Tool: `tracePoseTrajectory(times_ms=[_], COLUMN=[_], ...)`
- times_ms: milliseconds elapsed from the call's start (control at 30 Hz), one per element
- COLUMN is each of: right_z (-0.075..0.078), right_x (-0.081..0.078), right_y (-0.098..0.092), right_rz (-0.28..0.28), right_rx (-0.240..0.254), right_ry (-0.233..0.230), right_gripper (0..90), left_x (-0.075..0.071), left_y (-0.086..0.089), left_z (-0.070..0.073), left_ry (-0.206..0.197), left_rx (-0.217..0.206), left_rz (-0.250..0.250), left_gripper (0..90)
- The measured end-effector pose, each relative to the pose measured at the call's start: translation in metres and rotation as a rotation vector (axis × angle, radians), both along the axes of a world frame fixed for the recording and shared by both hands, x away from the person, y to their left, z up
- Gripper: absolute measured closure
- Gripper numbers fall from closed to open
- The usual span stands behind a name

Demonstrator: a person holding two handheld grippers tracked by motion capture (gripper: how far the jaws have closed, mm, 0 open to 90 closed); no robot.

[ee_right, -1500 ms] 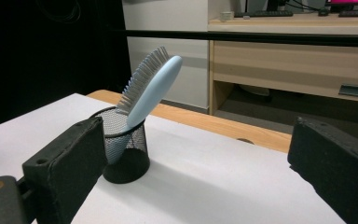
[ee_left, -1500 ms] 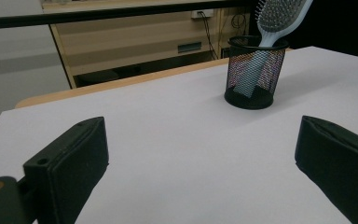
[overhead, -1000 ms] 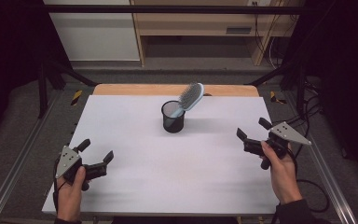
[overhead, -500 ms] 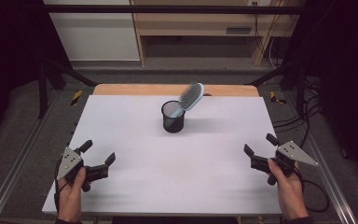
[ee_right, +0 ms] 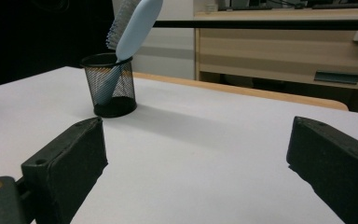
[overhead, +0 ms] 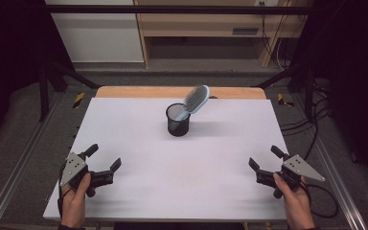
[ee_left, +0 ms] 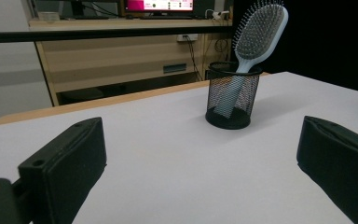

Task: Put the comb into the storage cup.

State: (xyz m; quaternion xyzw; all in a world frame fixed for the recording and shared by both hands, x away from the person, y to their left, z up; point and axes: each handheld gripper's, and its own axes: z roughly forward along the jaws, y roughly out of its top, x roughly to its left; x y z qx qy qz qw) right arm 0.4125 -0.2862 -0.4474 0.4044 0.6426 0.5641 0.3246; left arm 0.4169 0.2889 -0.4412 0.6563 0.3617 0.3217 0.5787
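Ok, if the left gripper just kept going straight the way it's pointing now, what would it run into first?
Probably the black mesh cup holding the hairbrush. In the left gripper view it stands a little right of centre between the open jaws, with bare table before it. The left gripper might slip past its left side; depth is unclear.

No text, label, brand, number or sign can be read. Far beyond the fingertips in the left gripper view, a monitor (ee_left: 158,5) on the wooden bench shows a pink band with marks too small to make out.
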Motion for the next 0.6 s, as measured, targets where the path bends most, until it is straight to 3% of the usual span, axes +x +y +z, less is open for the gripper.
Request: tracePoseTrajectory(times_ms=[600], right_z=[-0.012], right_x=[0.008], right_y=[0.026], right_rz=[0.112], right_rx=[-0.025], right_ry=[0.037], right_gripper=[4.8], left_x=[-0.002], left_y=[-0.002], left_z=[0.003], left_ry=[-0.024], left_rx=[-0.01], left_rz=[-0.019], left_gripper=[1.3])
